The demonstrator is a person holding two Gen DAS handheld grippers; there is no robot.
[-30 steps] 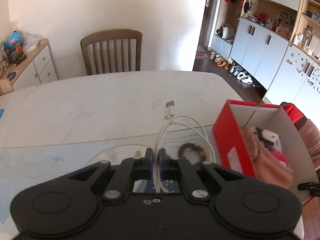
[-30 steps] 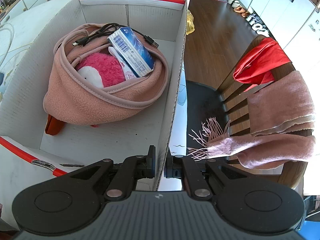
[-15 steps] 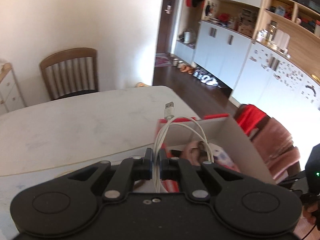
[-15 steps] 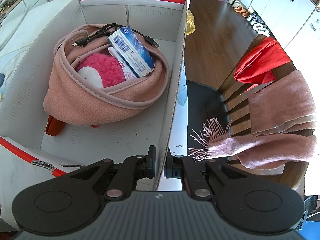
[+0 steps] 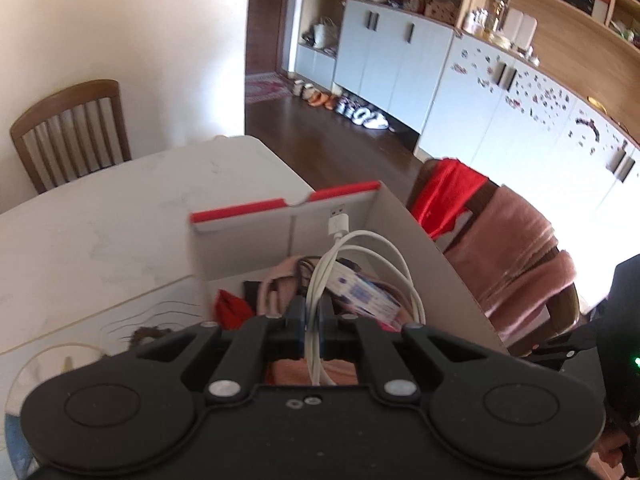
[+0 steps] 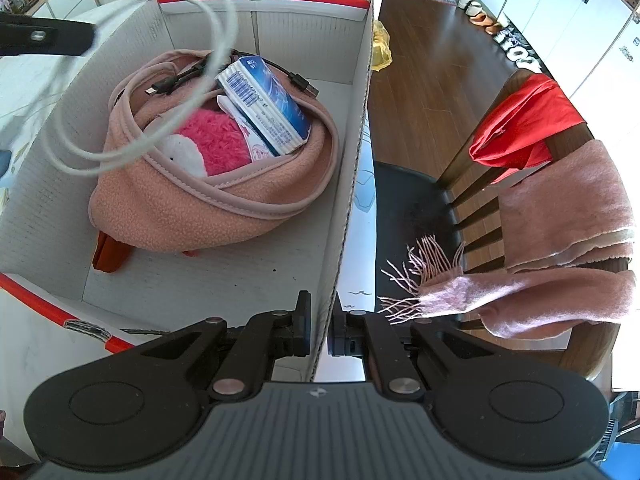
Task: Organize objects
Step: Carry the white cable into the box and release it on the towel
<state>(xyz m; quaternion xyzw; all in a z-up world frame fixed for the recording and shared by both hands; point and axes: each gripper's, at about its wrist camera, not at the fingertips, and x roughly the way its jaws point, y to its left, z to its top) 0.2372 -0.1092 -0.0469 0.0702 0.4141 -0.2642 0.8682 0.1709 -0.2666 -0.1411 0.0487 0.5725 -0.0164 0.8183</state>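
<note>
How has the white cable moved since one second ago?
Yes. The white cable, absent from the right wrist view earlier, now hangs over the box.

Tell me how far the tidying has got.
Done: pink pouch, tissue pack and black cable sit in the box. In hand: left gripper holds the white cable over it; right gripper clamps the wall. Left: dropping it.

White cable [image 5: 362, 240], red-rimmed white box [image 6: 304, 32], pink bag [image 6: 208, 216].

The box [image 6: 352, 160] is open on top; a pink bag [image 6: 208, 208] fills its middle, leaving bare floor near the front wall. A chair [image 6: 480, 184] stands close beside it.
</note>
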